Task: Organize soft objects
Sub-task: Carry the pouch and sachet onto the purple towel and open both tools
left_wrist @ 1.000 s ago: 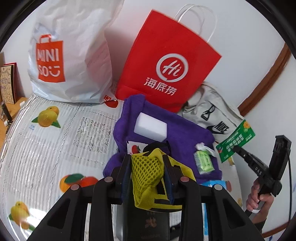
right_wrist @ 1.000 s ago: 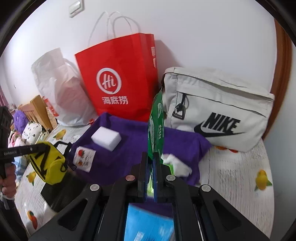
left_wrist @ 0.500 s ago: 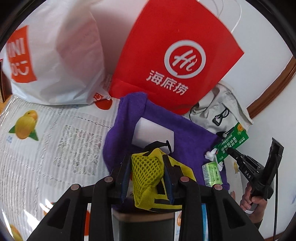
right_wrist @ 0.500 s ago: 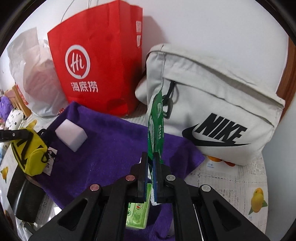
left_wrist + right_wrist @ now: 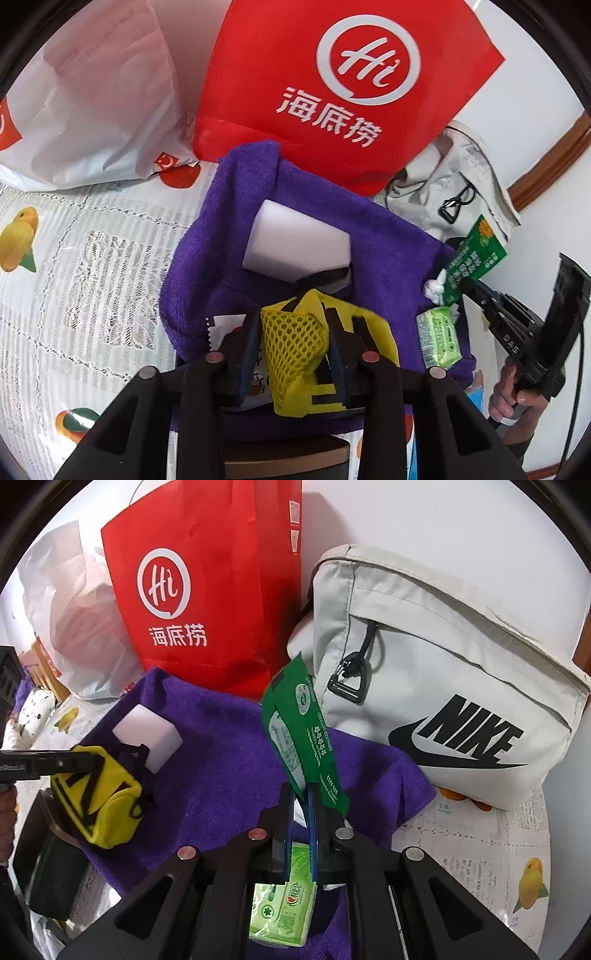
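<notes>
A yellow mesh pouch (image 5: 295, 343) sits between the pads of my left gripper (image 5: 291, 325), low over the near edge of the purple towel (image 5: 229, 236). The jaws are opening, with the pads still on the pouch. My right gripper (image 5: 301, 797) holds a green flat packet (image 5: 299, 731) upright over the towel's right side, above a light green tissue pack (image 5: 284, 904). Its jaws are opening too, and the packet is still pinched. A white sponge block (image 5: 295, 247) lies on the towel.
A red paper bag (image 5: 332, 92), a white plastic bag (image 5: 96, 96) and a grey Nike bag (image 5: 443, 686) stand along the wall behind the towel. A small fruit-print sachet (image 5: 221, 325) lies by the pouch. A dark box (image 5: 48, 878) sits under the towel's left edge.
Both grippers have come down and forward over the purple towel, each with its load. The green packet now leans left above the tissue pack.
</notes>
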Available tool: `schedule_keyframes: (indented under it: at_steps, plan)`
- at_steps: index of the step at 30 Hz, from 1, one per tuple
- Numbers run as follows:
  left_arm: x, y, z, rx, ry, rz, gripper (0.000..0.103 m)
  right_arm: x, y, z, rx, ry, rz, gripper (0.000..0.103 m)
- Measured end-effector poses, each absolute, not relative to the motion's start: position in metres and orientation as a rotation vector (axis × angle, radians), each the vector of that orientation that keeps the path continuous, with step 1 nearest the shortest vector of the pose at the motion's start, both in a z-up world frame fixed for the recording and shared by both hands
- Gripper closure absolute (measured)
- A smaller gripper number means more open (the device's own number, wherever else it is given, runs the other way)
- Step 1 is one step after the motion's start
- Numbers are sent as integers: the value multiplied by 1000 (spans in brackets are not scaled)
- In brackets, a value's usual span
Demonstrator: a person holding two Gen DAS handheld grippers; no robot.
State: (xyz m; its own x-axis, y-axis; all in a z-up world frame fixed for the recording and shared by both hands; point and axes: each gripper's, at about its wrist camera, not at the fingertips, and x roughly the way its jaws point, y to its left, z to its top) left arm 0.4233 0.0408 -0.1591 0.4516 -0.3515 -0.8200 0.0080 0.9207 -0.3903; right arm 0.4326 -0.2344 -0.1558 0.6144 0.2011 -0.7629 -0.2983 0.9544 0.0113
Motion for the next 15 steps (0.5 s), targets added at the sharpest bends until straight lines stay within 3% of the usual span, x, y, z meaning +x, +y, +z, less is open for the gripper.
schedule_keyframes:
  at_steps: [2, 3, 7, 15]
  plan:
    - [425, 39, -160, -344, 1089, -220, 69, 432, -233, -155, -121, 869, 298, 94]
    - [426, 39, -161, -340, 1096, -216, 64, 431, -233, -155, -116, 873, 304, 92]
    - [423, 38, -157, -301, 1085, -195, 54, 429, -235, -153, -80, 884, 333, 64]
    - [397, 54, -130, -294, 1038, -172, 47, 409, -239, -137, -23, 878, 346, 59]
